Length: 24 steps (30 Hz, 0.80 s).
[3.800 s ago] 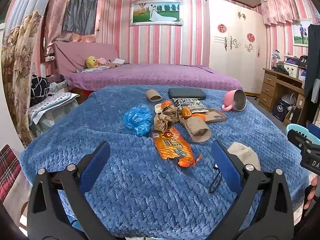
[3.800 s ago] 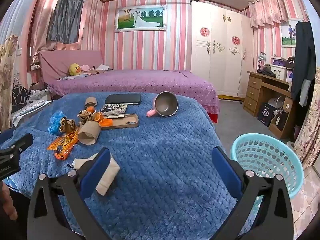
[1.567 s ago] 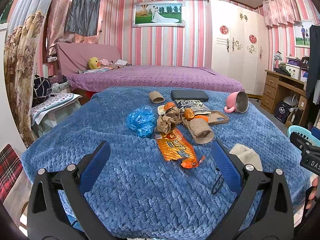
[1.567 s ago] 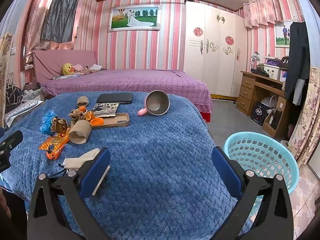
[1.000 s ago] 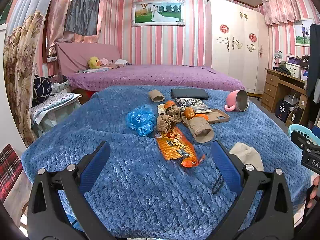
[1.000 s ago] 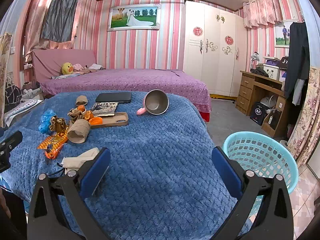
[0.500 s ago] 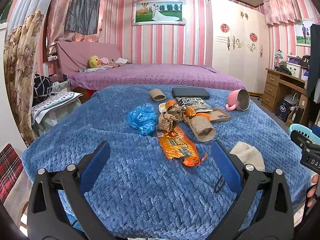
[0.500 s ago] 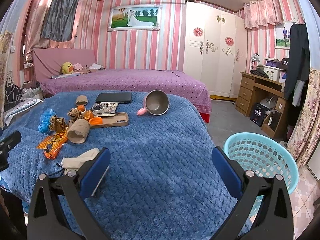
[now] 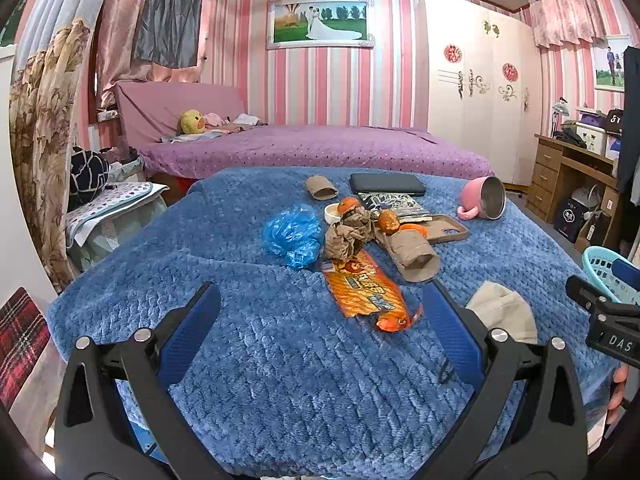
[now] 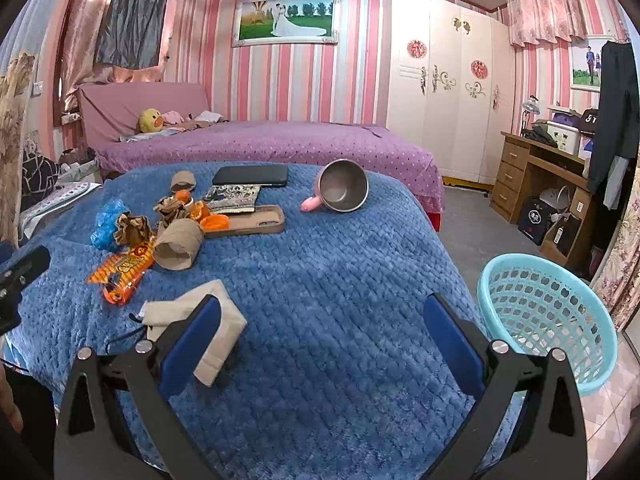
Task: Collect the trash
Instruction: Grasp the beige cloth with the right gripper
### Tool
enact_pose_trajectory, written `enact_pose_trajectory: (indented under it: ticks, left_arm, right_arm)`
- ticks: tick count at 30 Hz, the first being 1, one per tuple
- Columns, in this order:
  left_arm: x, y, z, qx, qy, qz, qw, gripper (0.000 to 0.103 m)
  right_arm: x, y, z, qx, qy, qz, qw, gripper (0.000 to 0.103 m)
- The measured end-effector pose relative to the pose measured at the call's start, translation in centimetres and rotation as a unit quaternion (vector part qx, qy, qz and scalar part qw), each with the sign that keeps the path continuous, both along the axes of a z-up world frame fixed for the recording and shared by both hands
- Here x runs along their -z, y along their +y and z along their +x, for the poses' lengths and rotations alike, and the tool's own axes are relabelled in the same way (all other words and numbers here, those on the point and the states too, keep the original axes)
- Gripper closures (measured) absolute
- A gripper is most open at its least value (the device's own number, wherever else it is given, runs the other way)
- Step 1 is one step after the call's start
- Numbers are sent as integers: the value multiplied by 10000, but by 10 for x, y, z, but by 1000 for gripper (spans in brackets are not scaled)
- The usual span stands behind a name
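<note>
Trash lies in a cluster on the blue blanket (image 9: 248,344): an orange snack wrapper (image 9: 366,294), a crumpled blue plastic bag (image 9: 294,236), crumpled brown paper (image 9: 348,232), a cardboard roll (image 9: 414,254), orange peels (image 9: 388,221) and a second roll (image 9: 321,188) farther back. The same cluster shows at the left in the right wrist view, with the wrapper (image 10: 122,270) and the roll (image 10: 178,244). My left gripper (image 9: 320,320) is open and empty, short of the wrapper. My right gripper (image 10: 320,320) is open and empty over bare blanket. A teal basket (image 10: 548,320) stands on the floor at the right.
A beige folded cloth (image 10: 200,320) lies near my right gripper's left finger. A pink mug (image 10: 340,192) lies on its side. A phone case (image 10: 250,220), a magazine (image 10: 234,196) and a dark case (image 10: 252,176) sit behind the trash. A purple bed and a wooden desk (image 10: 536,168) stand beyond.
Both views have shifted only slightly. The left gripper has eased a little toward the trash; both grippers stay open and empty.
</note>
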State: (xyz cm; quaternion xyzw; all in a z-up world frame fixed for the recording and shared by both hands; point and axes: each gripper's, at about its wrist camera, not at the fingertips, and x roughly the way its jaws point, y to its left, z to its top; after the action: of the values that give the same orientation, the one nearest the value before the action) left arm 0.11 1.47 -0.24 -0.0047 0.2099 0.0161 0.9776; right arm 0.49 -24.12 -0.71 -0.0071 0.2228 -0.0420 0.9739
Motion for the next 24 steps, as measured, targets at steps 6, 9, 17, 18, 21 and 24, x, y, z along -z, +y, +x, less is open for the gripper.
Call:
enact_pose_trajectory:
  ticks: [6,9,17,18,21,24]
  left_arm:
    - [1,3,2,-33,40,45,10000,5]
    - [2,7,4,-104,71,11,9999,5]
    - [1,13,5,-126,84,-8,9999,5]
    - [1,13,5,-133,85,-10,9999,5]
    - [2,15,7,-173,121,-29,9998,5]
    - [2,18,8,-192,145,-56,9997,5]
  right_arm:
    - [4,5,8,-146,188,44,9997,4]
    - [6,11,12,-256,229,5,9994,4]
    - [10,27,21,-434,264,-108,9986,4]
    - [11,28,22,-449,305,-102,9985,4]
    - [18,31,30,-569,490,38,9972,4]
    - [23,35,38,-587,582,-34,9966,4]
